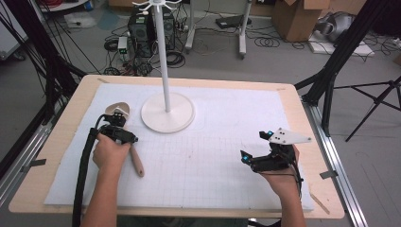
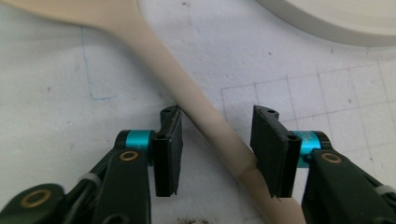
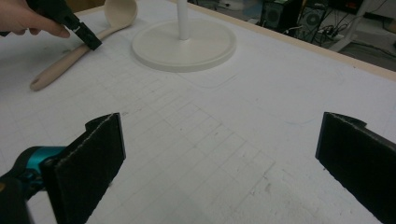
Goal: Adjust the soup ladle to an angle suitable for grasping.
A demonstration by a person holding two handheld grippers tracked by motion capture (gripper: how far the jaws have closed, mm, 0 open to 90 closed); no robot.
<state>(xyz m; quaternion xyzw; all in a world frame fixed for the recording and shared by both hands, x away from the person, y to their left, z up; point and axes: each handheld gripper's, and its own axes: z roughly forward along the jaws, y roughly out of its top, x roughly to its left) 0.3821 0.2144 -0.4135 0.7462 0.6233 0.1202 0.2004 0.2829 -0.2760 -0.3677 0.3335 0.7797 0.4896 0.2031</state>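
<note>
A pale wooden spoon [image 1: 137,163] lies on the white gridded mat at the left, bowl toward the far side. My left gripper [image 1: 128,139] points down over its handle. In the left gripper view the spoon's handle [image 2: 163,70] runs slantwise between the two pads of the left gripper [image 2: 217,149]; the pads stand just at its edges without clamping it. My right gripper [image 1: 254,145] rests at the right of the mat. Its jaws are wide apart, and in the right gripper view [image 3: 219,163] only bare mat lies between them. That view also has the spoon [image 3: 60,65] at its far left.
A white stand with a round base [image 1: 182,124] and a tall pole [image 1: 163,56] rises just behind the spoon, close to the left gripper. The mat [image 1: 213,156] covers a wooden table [image 1: 61,137]. Cables, boxes and tripods lie on the floor beyond.
</note>
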